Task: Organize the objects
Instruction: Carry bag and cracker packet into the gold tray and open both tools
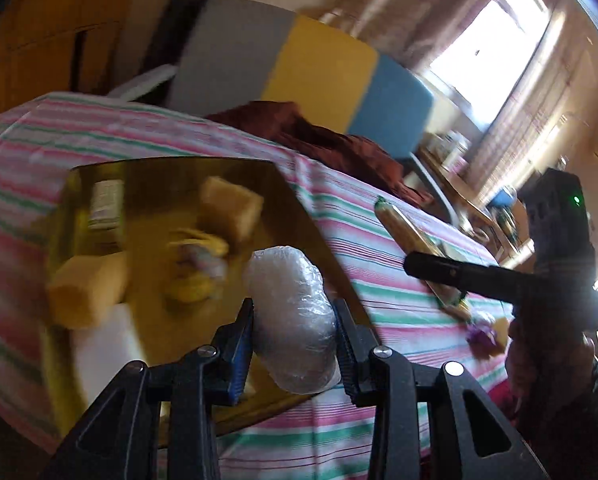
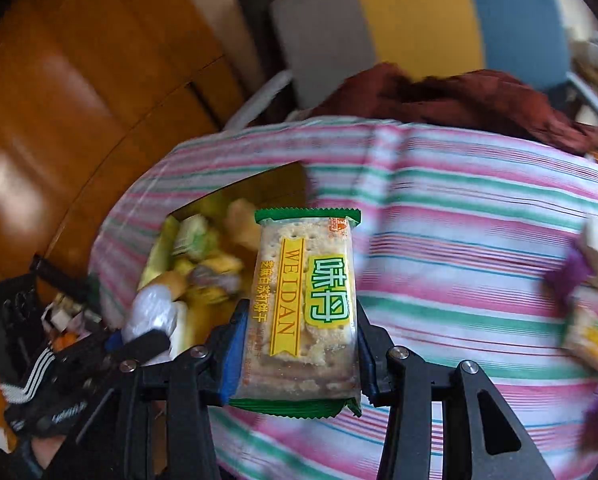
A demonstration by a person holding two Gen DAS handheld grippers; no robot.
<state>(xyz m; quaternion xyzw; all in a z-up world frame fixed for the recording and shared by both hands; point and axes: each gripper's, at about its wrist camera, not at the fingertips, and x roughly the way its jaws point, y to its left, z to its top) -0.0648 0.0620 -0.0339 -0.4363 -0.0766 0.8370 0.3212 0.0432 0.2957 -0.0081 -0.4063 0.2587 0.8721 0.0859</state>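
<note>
At the far left of both views stands orange-brown wooden furniture (image 2: 79, 80). Beside it the worktop wears a cloth striped pink, green and white (image 2: 459, 232). On the cloth's left part sits a yellow box (image 1: 171, 184), open on top, holding blurred wrapped snacks and sponge-like cakes (image 1: 229, 208). The left gripper (image 1: 295, 320) hangs over the box's near right corner, its jaws pinching a clear-wrapped white bundle (image 1: 295, 312). The right gripper (image 2: 299, 344) is over the cloth just right of the box, jaws pinching a green-edged cracker packet (image 2: 303, 308) marked WEIDAN. Behind the worktop a chair with grey, yellow and blue panels (image 2: 419, 20) carries a crumpled dark-red cloth (image 2: 459, 96). Farther right on the stripes lie loose wrapped snacks (image 2: 591, 332), some purple. In the left wrist view a bright window (image 1: 495, 48) fills the far right.
</note>
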